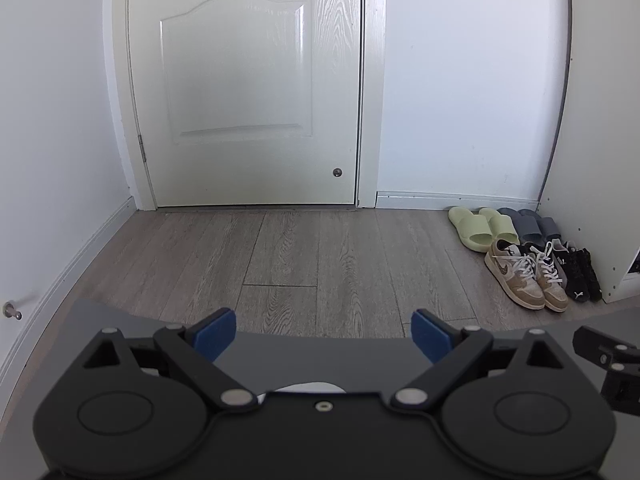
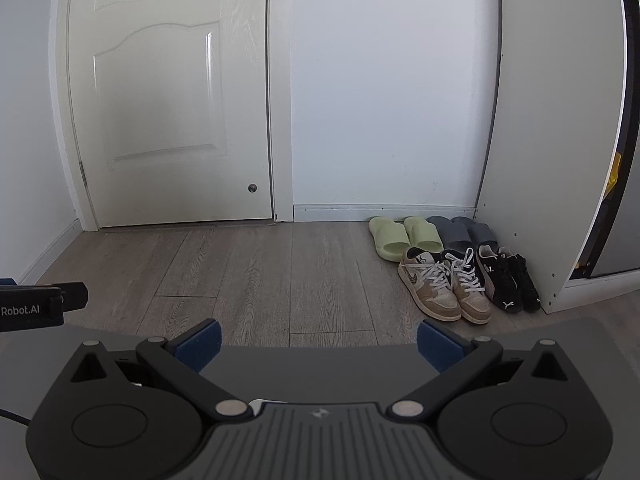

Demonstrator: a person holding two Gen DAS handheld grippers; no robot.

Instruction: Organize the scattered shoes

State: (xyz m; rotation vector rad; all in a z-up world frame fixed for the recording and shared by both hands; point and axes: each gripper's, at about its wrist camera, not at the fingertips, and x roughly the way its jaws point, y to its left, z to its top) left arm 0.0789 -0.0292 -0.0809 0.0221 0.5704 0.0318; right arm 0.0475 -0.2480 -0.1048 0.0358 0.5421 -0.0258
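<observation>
Shoes stand in two neat rows in the far right corner by the wall. At the back are pale green slides (image 1: 480,227) (image 2: 402,236) and grey slides (image 1: 534,226) (image 2: 466,234). In front are tan sneakers with white laces (image 1: 528,280) (image 2: 446,290) and black sneakers (image 1: 580,274) (image 2: 510,284). My left gripper (image 1: 323,334) is open and empty, held back over a grey surface (image 1: 320,354). My right gripper (image 2: 319,344) is open and empty too, well short of the shoes.
A white door (image 1: 248,88) (image 2: 168,100) is closed straight ahead. A white cabinet side (image 2: 552,140) (image 1: 600,160) stands right of the shoes. Wood floor (image 1: 300,256) stretches between me and the door. The left gripper's body (image 2: 36,306) shows at the right wrist view's left edge.
</observation>
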